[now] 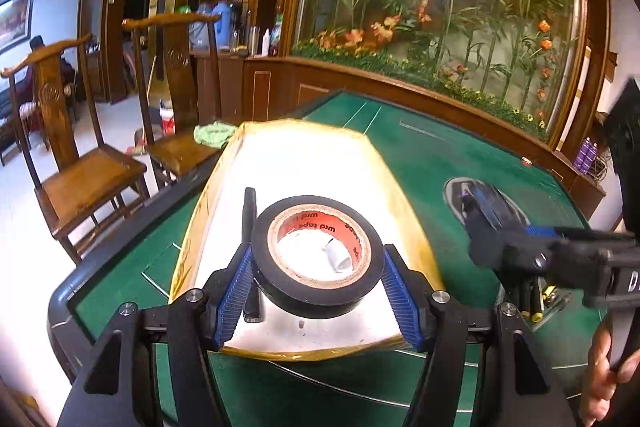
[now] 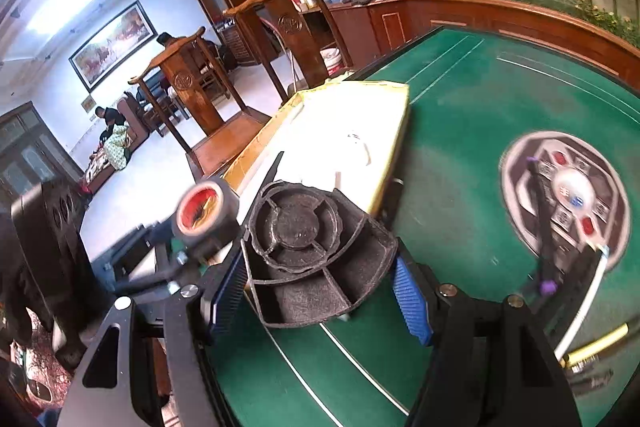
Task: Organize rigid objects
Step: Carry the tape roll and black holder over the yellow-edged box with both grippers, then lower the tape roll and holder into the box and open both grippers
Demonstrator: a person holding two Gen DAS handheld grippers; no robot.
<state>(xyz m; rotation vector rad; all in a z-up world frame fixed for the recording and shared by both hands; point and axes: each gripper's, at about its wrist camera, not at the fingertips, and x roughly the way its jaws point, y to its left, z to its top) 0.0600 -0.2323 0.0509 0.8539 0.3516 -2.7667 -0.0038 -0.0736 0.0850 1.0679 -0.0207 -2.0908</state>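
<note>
- The green table (image 1: 420, 163) bears one gold-edged white board (image 1: 304, 163), lying flat, seemingly the staging spot for the sorting.
- One black sectioned tray (image 2: 304, 259) sits gripped between the right gripper (image 2: 320, 279) pads, tilted above the table beside the board (probably meant as the organizer).
- One black tape roll (image 1: 316, 259) is clamped in the left gripper (image 1: 316, 279), just over the board's near end, hole upward.
- One black marker (image 1: 250, 247) lies on the board, beside the roll.
- One small white piece (image 1: 338, 255) shows through the roll's hole.
</note>
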